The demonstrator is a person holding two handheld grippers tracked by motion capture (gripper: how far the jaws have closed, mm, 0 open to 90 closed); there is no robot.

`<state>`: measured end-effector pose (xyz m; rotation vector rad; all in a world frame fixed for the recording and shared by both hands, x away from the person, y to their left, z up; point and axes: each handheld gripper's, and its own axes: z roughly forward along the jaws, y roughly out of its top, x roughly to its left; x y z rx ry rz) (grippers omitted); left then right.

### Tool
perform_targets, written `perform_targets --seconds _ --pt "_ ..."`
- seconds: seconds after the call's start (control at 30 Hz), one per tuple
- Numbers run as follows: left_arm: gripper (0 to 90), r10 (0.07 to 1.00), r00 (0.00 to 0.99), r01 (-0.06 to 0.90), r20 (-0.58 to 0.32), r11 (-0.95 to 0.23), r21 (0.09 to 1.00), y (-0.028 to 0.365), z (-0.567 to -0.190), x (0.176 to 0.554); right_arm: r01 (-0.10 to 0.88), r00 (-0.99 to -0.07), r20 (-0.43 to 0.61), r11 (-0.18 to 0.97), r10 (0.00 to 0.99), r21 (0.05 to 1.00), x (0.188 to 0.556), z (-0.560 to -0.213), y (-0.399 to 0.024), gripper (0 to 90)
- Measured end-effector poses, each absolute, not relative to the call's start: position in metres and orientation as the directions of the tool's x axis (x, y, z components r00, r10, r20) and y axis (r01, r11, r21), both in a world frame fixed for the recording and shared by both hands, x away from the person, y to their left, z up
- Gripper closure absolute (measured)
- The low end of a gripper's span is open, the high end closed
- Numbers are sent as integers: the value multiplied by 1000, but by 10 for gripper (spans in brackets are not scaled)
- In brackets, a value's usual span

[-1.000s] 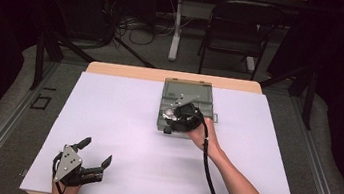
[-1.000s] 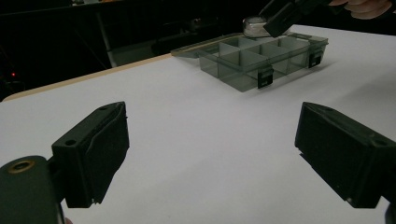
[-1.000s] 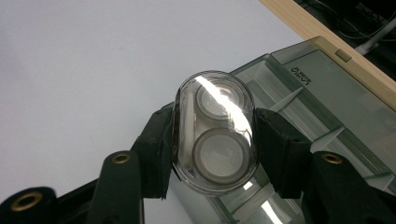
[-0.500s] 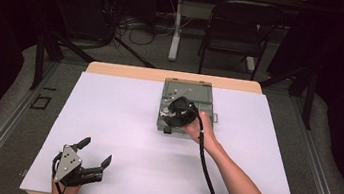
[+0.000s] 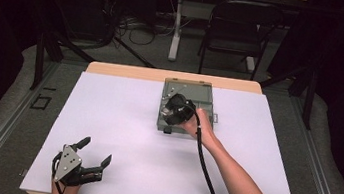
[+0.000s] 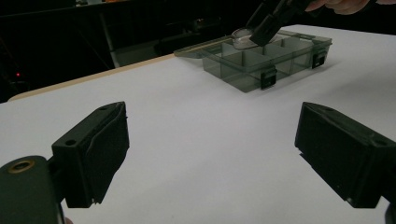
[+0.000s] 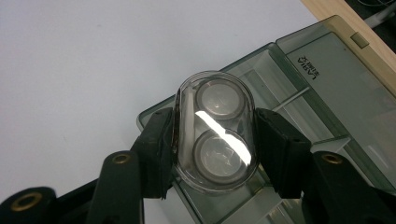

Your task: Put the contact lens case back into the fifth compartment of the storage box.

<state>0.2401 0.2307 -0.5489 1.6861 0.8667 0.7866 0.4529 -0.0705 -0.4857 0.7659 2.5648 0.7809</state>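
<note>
— What is the left gripper (image 5: 93,160) doing?
— It is resting on the tabletop (image 5: 121,120), well apart from the organizer box (image 5: 202,101) and nearer the person's edge, its jaws standing wide with nothing between them.
— And the right gripper (image 7: 212,140)?
— It is clamping a clear oval case (image 7: 215,130) between its pads, hovering over the open organizer box's left corner, above the compartments.
— What is sitting inside the case?
— Two round discs.

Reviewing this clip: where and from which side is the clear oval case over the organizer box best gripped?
Across its two long flat sides, coming from above: the clear oval case is narrowest there, as the right gripper clamps it above the organizer box.
</note>
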Motion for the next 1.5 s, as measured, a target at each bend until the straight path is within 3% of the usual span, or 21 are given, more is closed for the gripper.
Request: perform_targets --seconds 1.2,1.33,1.5 --pt "100 847 525 167 84 -199 966 231 -549 240 464 -774 -222 770 592 437 465 -495 -43 482" --pt "100 848 523 164 85 -199 966 232 -548 240 477 -774 -182 748 606 462 464 -490 -47 270" --pt "101 848 523 163 88 -200 966 233 -548 239 481 -777 -139 722 614 498 464 -484 -57 155"
